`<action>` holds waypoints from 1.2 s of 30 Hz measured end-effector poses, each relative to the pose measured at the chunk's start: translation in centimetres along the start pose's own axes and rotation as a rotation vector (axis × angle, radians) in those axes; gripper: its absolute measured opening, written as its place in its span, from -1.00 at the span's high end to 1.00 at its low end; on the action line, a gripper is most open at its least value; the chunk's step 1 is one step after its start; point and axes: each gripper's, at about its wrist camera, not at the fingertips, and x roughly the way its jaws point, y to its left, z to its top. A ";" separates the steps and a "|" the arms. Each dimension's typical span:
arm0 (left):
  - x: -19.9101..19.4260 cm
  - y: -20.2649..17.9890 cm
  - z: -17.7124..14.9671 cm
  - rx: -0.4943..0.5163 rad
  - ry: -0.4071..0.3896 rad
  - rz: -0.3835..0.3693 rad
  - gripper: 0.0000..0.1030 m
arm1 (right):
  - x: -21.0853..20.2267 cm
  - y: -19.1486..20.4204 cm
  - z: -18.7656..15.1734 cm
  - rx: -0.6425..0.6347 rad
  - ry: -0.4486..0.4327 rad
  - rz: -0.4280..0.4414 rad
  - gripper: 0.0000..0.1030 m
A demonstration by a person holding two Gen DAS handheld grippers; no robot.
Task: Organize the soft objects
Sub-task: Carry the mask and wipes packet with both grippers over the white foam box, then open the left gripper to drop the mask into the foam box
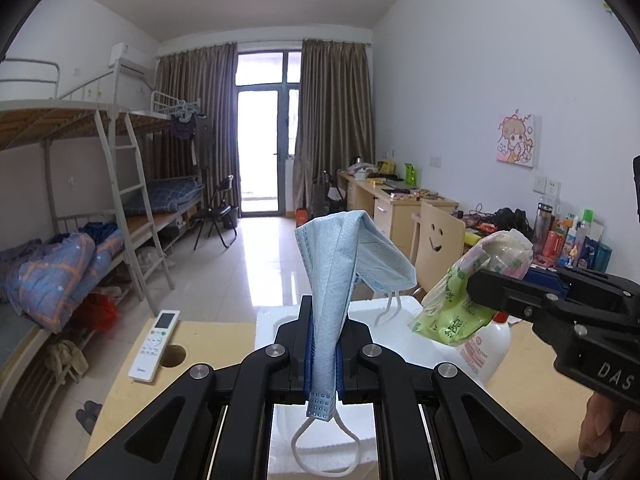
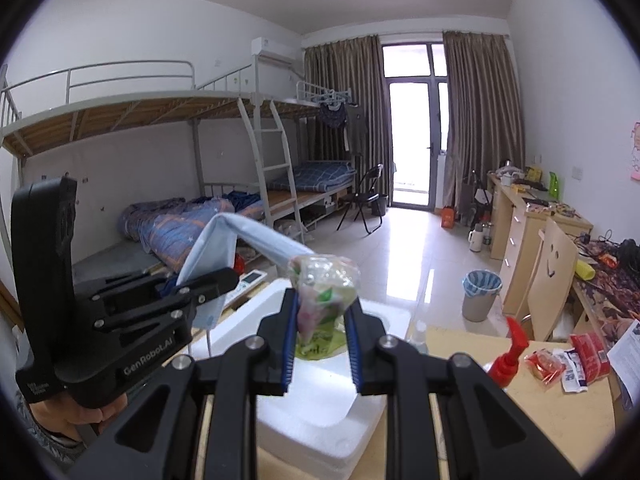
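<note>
**Carrying two soft items over the foam tray**

Holding both loads aloft: left tongs [image 1: 322, 354] clenched on a blue face mask [image 1: 340, 264] at centre frame; right tongs [image 2: 320, 332] grasping a crumpled plastic bag [image 2: 324, 284]. White foam tray [image 2: 320, 412] sits below on the tabletop [image 2: 560, 408]. Judged mid-transport; next move calls for lowering each item into the tray, then releasing.

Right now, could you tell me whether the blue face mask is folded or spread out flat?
Folded. The face mask stands pinched between the left gripper's fingers, creased over at its top with one half drooping down.
</note>
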 end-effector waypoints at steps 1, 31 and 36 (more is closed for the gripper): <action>0.0 0.0 0.1 0.003 -0.004 0.002 0.83 | 0.0 -0.2 0.0 0.007 -0.002 0.003 0.50; 3.5 -1.3 -0.8 0.032 0.043 -0.042 0.77 | -0.8 -1.3 -0.1 0.036 0.007 -0.067 0.50; 3.9 -1.3 -0.9 0.029 0.068 -0.028 -0.48 | -0.8 -1.3 -0.1 0.038 0.008 -0.069 0.50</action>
